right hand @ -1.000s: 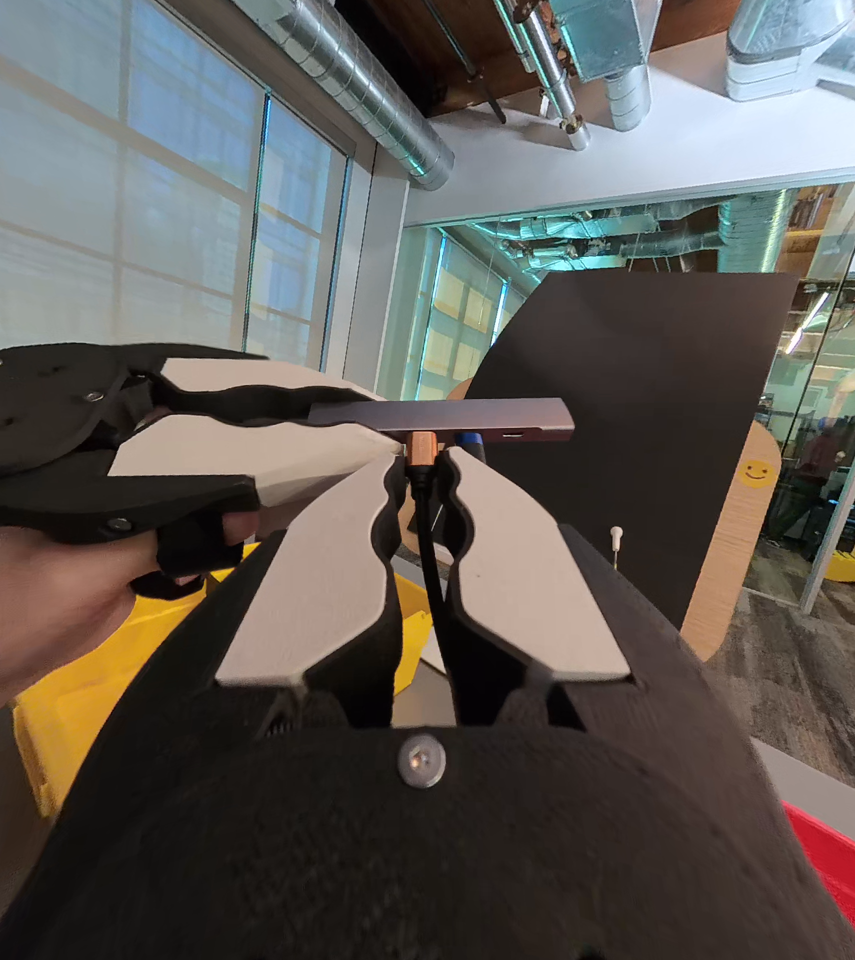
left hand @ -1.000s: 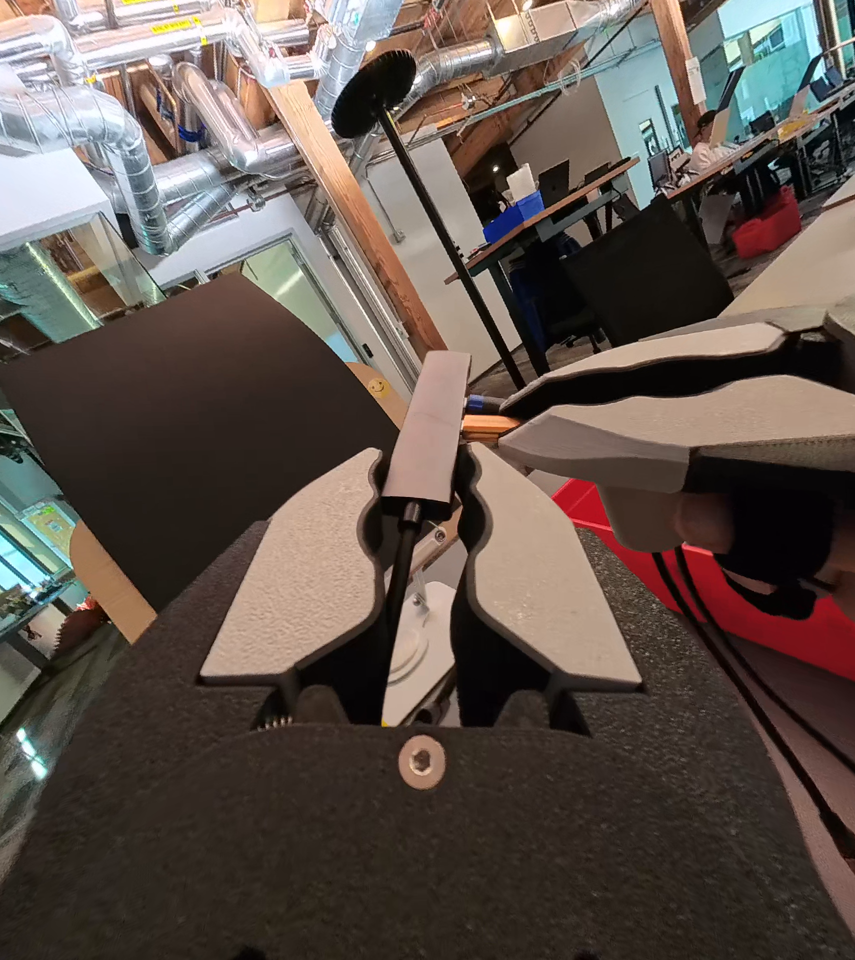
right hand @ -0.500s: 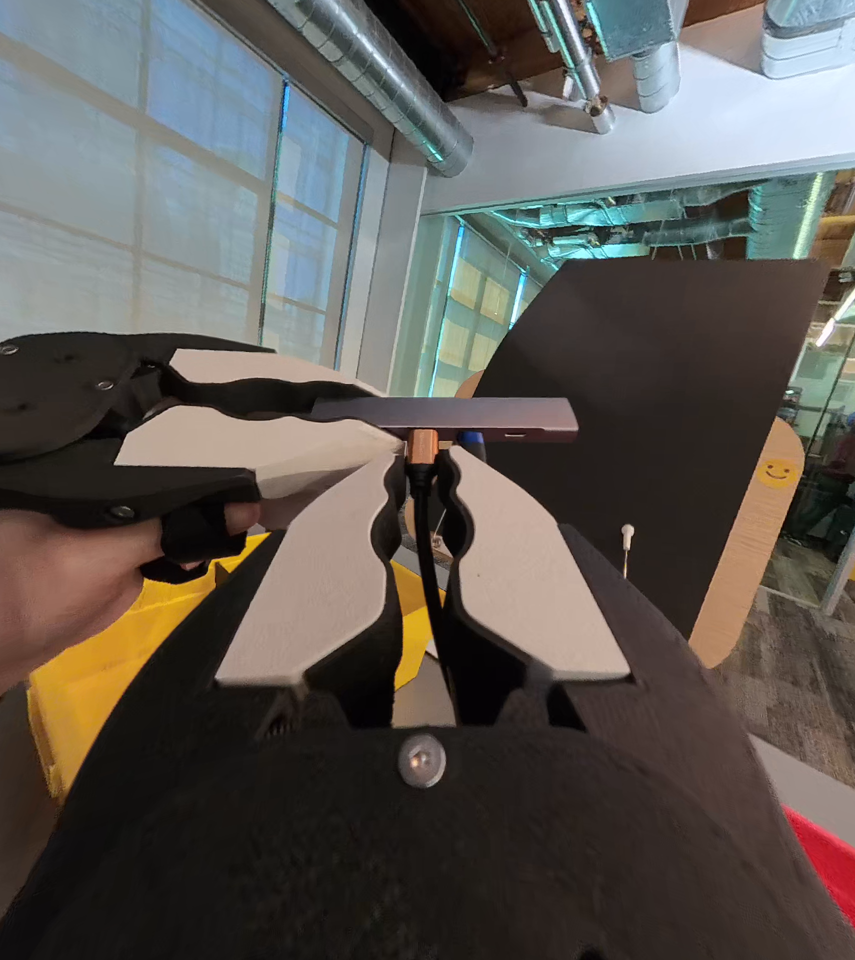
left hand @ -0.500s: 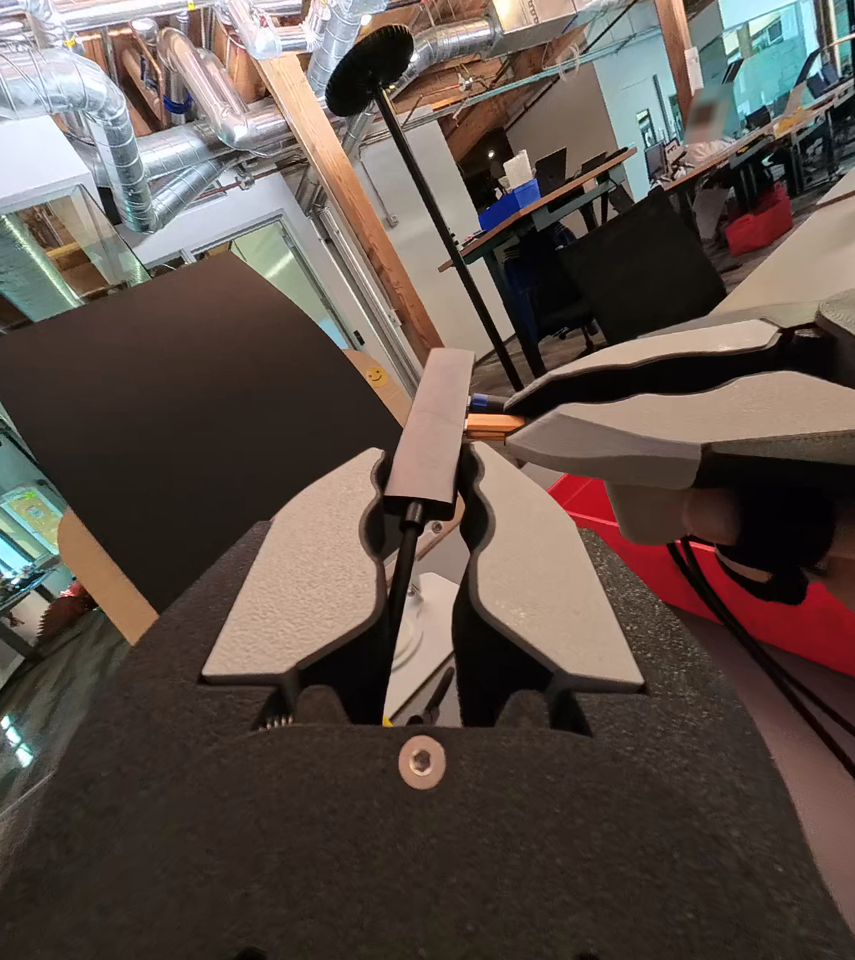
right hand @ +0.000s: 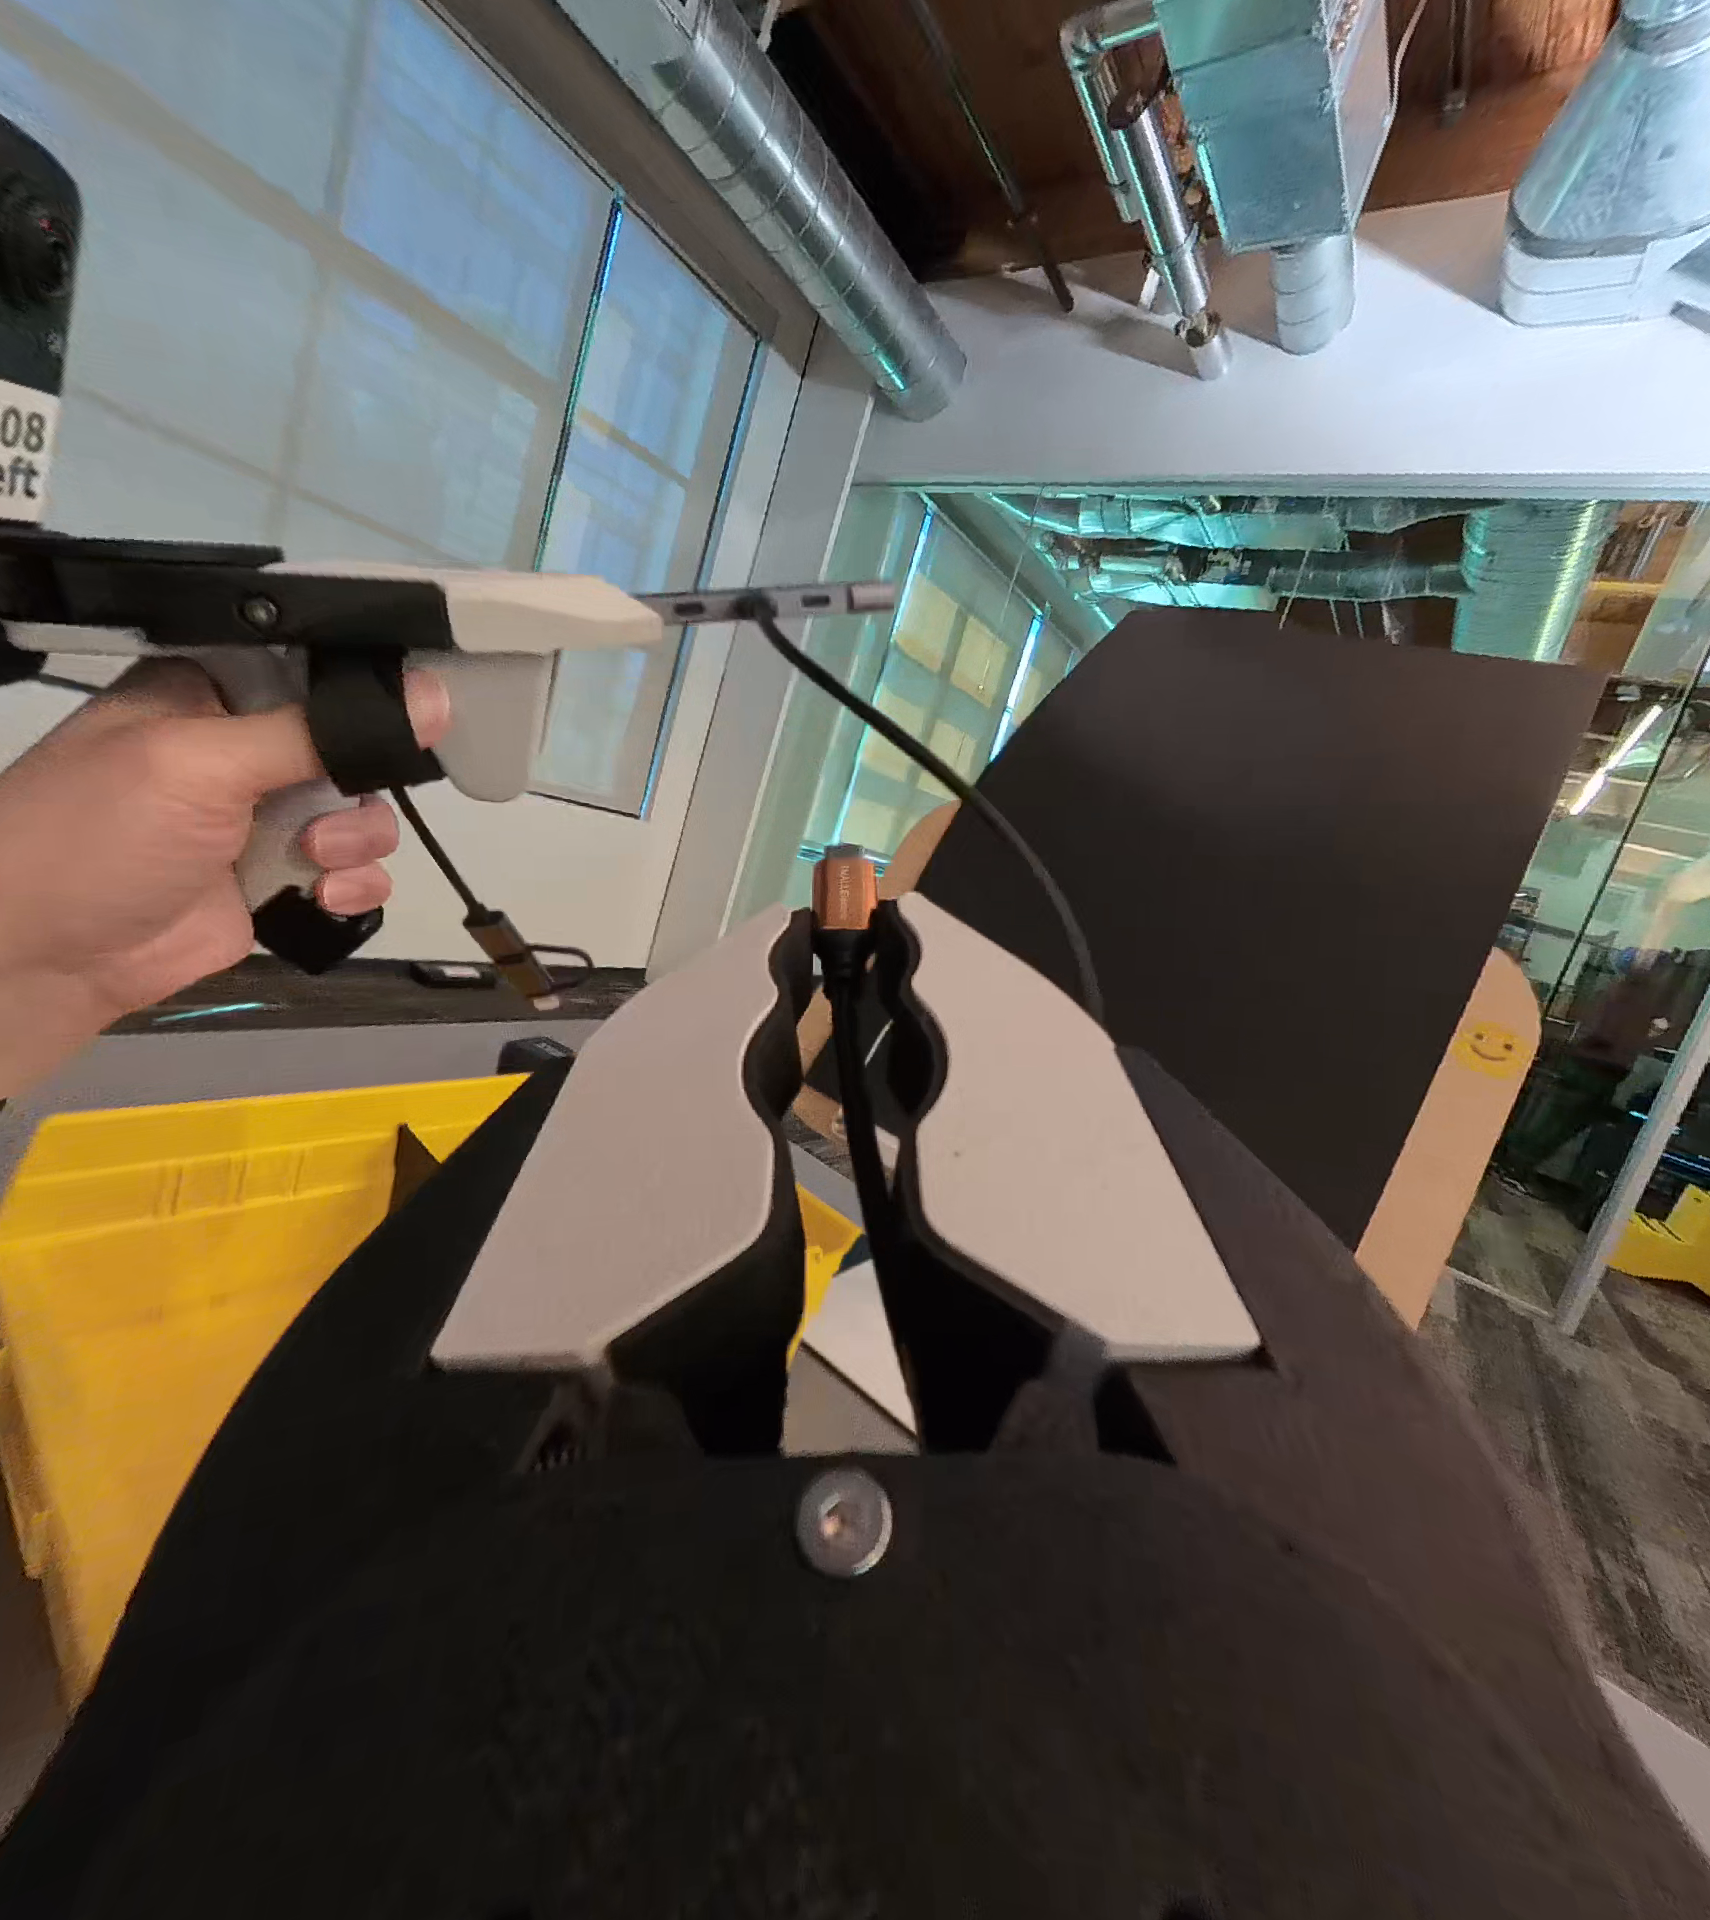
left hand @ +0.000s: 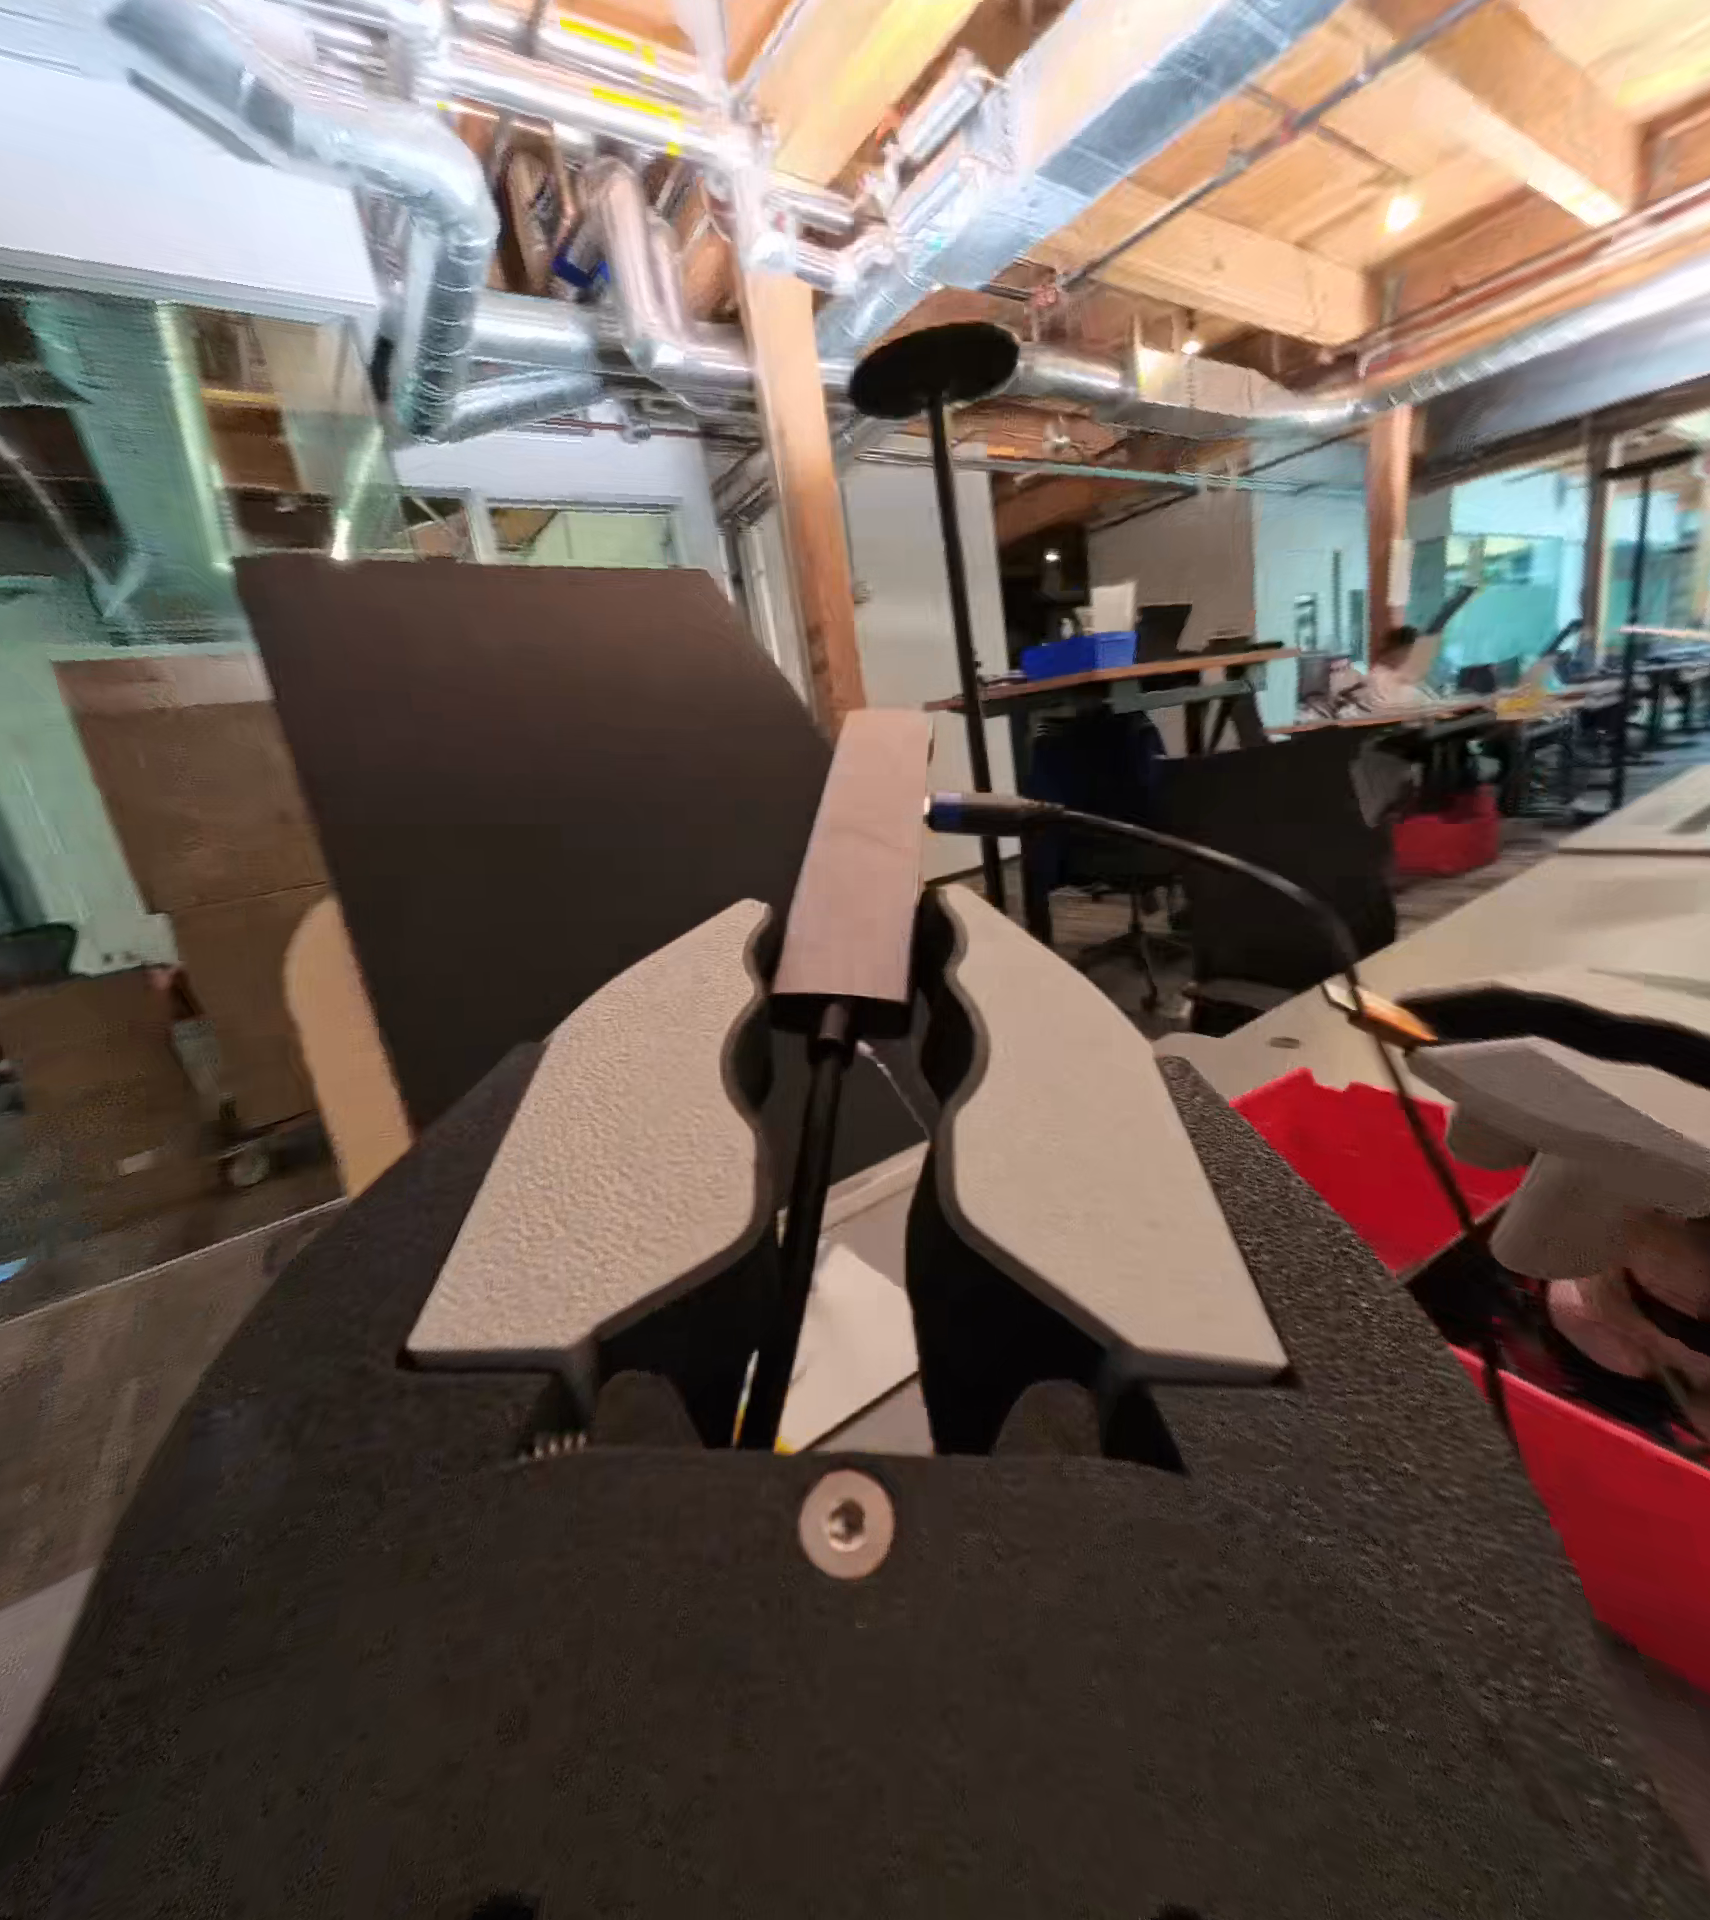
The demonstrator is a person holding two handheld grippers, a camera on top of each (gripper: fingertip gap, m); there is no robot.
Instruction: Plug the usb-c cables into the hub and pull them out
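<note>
My left gripper (left hand: 846, 940) is shut on the near end of a dark grey hub (left hand: 861, 852) and holds it up in the air; the hub also shows in the right wrist view (right hand: 778, 603). A black cable with a blue-ringed plug (left hand: 976, 812) is plugged into the hub's side and hangs down in an arc (right hand: 934, 769). My right gripper (right hand: 843, 914) is shut on an orange usb-c plug (right hand: 840, 888), which is out of the hub, below and apart from it. The right gripper also shows at the right of the left wrist view (left hand: 1433, 1034).
A red bin (left hand: 1609, 1475) lies below the right gripper and a yellow bin (right hand: 207, 1247) below the left one. A black board (right hand: 1246, 883) and a cardboard panel (right hand: 1453, 1132) stand behind. The hub's own lead with an adapter (right hand: 508, 951) hangs under the left hand. Across from one pair of fingers to the other is roughly 12 centimetres.
The orange plug was in the hub's side; my right gripper has pulled it out and drawn back down and away. The hub stays in my left gripper, the blue-ringed cable still plugged in.
</note>
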